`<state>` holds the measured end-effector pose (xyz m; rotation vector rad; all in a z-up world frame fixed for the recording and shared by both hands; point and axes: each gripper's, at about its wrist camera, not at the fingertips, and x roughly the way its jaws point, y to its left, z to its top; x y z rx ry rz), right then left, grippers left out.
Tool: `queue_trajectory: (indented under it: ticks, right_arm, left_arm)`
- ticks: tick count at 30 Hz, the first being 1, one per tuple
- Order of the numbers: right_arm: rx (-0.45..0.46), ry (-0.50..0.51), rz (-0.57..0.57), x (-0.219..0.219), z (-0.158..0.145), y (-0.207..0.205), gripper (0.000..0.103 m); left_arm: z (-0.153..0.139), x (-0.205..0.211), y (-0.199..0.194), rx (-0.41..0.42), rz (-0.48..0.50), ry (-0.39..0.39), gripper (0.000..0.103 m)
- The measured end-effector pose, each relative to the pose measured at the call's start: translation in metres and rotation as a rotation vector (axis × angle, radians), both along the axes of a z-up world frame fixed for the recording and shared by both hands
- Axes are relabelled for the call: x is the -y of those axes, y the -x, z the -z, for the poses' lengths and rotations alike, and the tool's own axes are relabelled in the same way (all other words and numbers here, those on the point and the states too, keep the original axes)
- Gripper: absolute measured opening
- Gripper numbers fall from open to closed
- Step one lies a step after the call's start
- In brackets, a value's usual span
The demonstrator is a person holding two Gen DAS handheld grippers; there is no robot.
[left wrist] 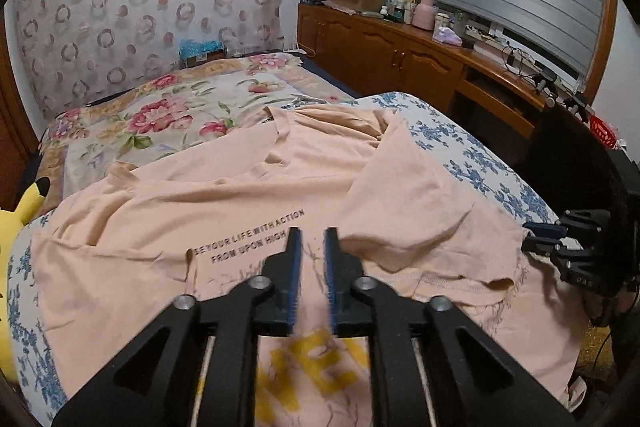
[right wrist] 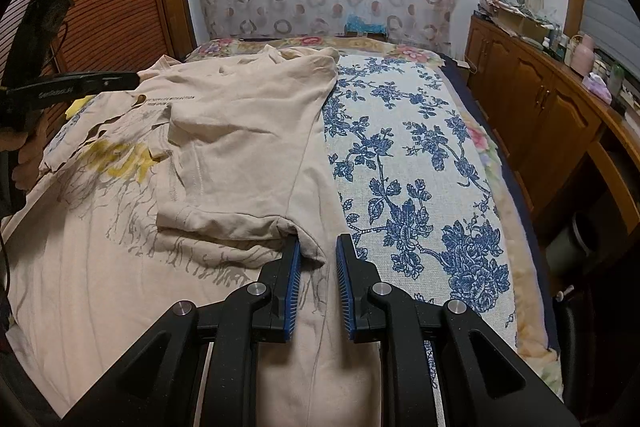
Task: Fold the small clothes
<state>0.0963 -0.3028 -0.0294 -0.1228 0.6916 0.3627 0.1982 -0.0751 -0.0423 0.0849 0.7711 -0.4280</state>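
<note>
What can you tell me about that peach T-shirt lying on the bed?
The peach T-shirt looks like soft, thin cotton, wrinkled. It lies front up on the blue-flowered bedcover, with small black lettering, a worn yellow print and grey streaks on the chest. One sleeve and side are already folded inward over the front. The right gripper has the folded edge between its fingers; the left gripper hovers above the print, holding nothing.

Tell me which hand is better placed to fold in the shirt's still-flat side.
Probably left. The left gripper hovers empty over the shirt, nearer its flat side; the right gripper sits at the folded edge.
</note>
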Motion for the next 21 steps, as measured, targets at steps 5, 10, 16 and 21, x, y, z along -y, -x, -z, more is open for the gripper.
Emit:
queue_trajectory:
  ticks: [5,10,16,21]
  right_arm:
    - [-0.002,-0.005,0.000,0.001,0.001,-0.001,0.019]
    - [-0.012,0.004,-0.007,-0.001,-0.001,-0.003,0.019]
    - [0.022,0.015,-0.048,-0.008,-0.023,-0.019,0.023]
    - [0.012,0.041,-0.098,-0.024,-0.035,-0.055,0.031]
  left_arm:
    - [-0.006,-0.015,0.013,0.032,-0.010,0.019,0.046]
    - [-0.014,-0.044,0.021,0.060,-0.066,0.041,0.073]
    - [-0.015,-0.083,0.014,0.052,-0.131,0.010,0.078]
    - [-0.006,-0.122,-0.001,0.024,-0.206,0.006,0.079]
